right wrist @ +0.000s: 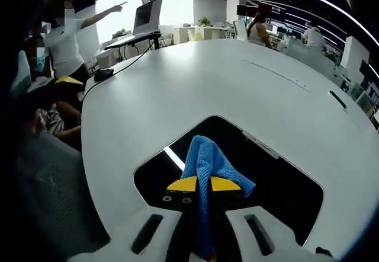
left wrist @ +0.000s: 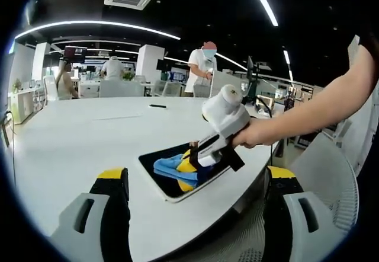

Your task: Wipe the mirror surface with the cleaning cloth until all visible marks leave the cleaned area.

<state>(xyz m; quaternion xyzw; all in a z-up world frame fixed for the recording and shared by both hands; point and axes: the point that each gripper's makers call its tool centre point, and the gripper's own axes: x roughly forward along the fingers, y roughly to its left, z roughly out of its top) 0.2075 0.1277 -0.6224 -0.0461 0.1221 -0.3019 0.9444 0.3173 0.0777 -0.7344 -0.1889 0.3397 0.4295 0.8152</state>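
Pinching blue cloth (right wrist: pixel 208 162) on mirror (right wrist: pixel 284 200), right gripper (right wrist: pixel 204 184) jaws closed, left gripper (left wrist: pixel 195 182) jaws wide, no legible writing

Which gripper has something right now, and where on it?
The right gripper pinches the blue cloth at a bunched fold, over the mirror. The left gripper holds nothing.

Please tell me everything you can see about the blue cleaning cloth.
The blue cleaning cloth looks like soft microfibre, bunched into folds rather than spread flat. The right gripper, with yellow-tipped jaws, is shut on it, and a strip of cloth runs back between the jaws. Its free end rests on the dark, white-framed rectangular mirror, which lies flat near the edge of the white table. In the left gripper view the cloth sits on the mirror under that gripper.
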